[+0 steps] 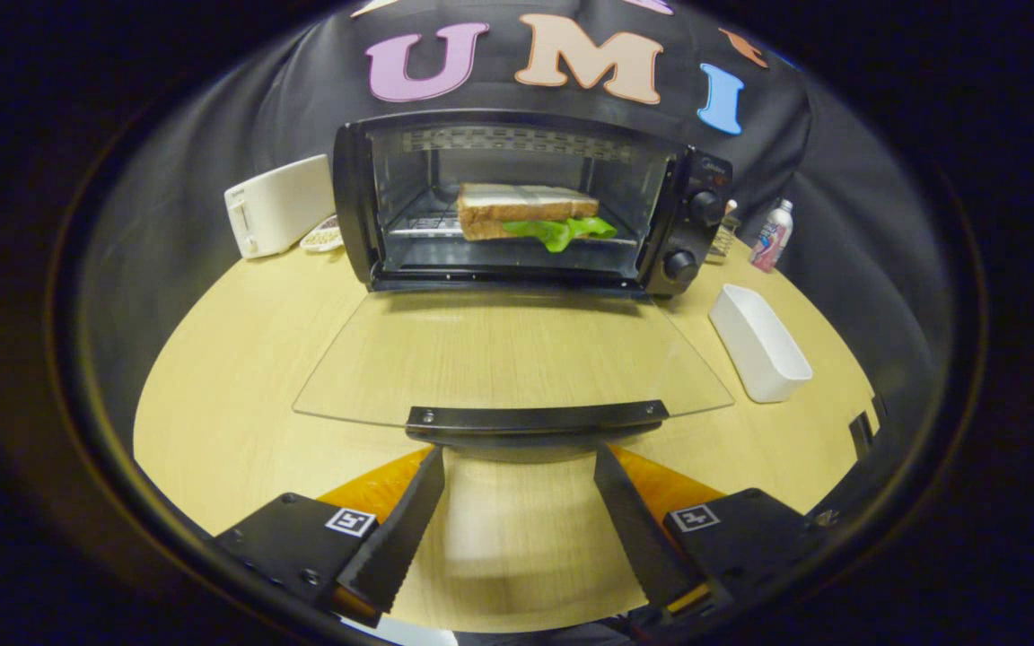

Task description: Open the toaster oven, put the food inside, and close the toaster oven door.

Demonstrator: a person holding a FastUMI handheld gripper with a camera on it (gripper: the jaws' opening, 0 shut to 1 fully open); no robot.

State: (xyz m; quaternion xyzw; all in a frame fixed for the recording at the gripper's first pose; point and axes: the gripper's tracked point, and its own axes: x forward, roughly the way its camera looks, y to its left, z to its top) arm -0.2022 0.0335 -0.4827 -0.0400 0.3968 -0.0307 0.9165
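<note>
The toaster oven stands well beyond the jaws with its glass door swung all the way down, lying flat just above the table and reaching back toward the gripper. The sandwich — bread with a green leaf hanging out of one side — already sits on the rack inside the oven. So, as I judge it, two of the three steps are done: the oven is open and the food is in. What is left is to lift the door and shut it.

The jaws are spread wide and hold nothing. Their tips sit just under the dark handle at the door's near edge, one toward each end of it, and I cannot tell whether they touch it or hang a little short. From there it looks like the start of the closing move — getting under the handle to push the door up.

Off to the sides, well clear of the jaws, are a white toaster left of the oven, a white tray to its right, and a small bottle beyond that.
</note>
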